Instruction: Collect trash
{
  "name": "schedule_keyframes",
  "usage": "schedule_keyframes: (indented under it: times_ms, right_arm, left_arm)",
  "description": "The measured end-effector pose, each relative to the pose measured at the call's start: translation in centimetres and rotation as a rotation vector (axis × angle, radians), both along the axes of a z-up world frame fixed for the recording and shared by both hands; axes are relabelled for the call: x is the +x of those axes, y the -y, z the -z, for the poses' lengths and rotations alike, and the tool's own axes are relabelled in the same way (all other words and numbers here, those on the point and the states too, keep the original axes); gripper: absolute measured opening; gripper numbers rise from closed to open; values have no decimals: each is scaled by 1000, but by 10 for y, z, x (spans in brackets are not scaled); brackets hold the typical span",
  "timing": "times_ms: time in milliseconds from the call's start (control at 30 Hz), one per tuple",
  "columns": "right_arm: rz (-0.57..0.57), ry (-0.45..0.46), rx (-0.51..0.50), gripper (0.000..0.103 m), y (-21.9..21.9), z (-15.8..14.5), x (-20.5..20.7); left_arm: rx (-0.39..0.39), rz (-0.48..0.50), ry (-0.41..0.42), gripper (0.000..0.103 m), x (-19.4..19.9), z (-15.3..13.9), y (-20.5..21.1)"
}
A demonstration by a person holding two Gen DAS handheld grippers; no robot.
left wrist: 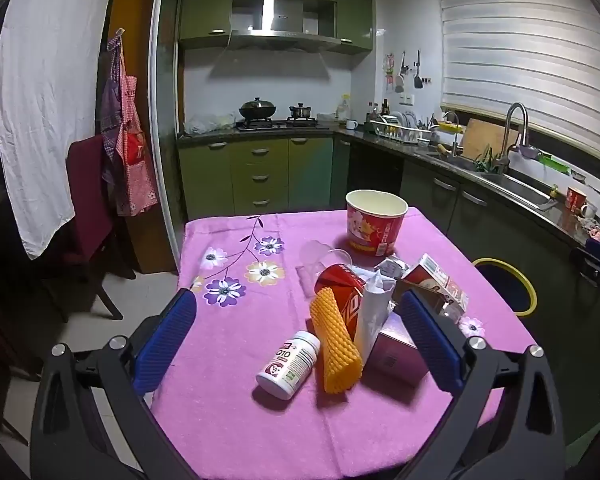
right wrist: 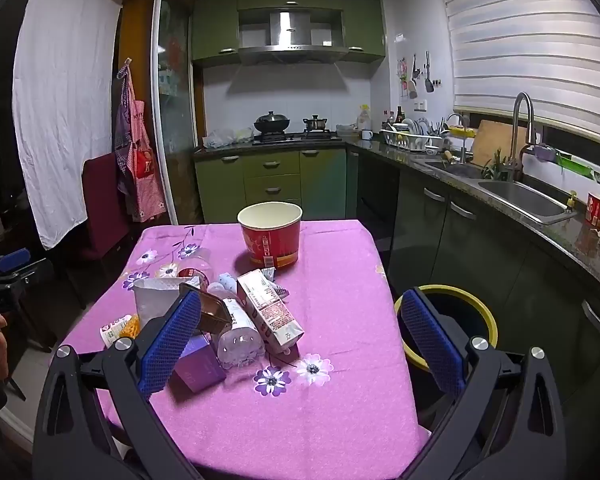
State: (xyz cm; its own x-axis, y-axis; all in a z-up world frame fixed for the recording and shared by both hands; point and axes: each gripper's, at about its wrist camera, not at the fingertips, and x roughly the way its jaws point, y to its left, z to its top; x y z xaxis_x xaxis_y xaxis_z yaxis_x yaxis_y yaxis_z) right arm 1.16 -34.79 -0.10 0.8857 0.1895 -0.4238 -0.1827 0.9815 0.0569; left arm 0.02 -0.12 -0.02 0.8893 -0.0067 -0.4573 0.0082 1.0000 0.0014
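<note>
A pile of trash lies on the pink-clothed table (left wrist: 228, 400). In the left wrist view it holds a white pill bottle (left wrist: 288, 364), an orange foam net (left wrist: 334, 344), a red can (left wrist: 342, 284), a white paper bag (left wrist: 374, 316), a purple box (left wrist: 396, 356) and a carton (left wrist: 436, 284). A red paper bucket (left wrist: 376, 222) stands behind. My left gripper (left wrist: 300, 332) is open above the pile. In the right wrist view the carton (right wrist: 270, 312), a clear bottle (right wrist: 238, 338), the purple box (right wrist: 200, 364) and the bucket (right wrist: 270, 234) show. My right gripper (right wrist: 300, 336) is open and empty above the table.
A yellow-rimmed dark bin (right wrist: 456, 320) stands on the floor right of the table, also in the left wrist view (left wrist: 508, 284). Green kitchen cabinets (right wrist: 272, 184), a counter with a sink (right wrist: 520, 196) run behind and to the right. A maroon chair (right wrist: 100, 208) stands left.
</note>
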Motion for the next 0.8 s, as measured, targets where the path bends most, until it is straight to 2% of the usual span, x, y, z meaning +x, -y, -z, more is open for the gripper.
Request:
schedule_keyframes:
  times_ms: [300,333,800]
  right_arm:
    - [7,-6,-2,99,0,3,2]
    - [5,-7,-9,99,-5,9,3]
    - [3,-33,3,99,-4,14,14]
  left_arm:
    - [-3,13,-20,97,1,-3,7]
    - [-1,16,-31,97,9,4,6]
    - [5,28,-45,97,18,9,12]
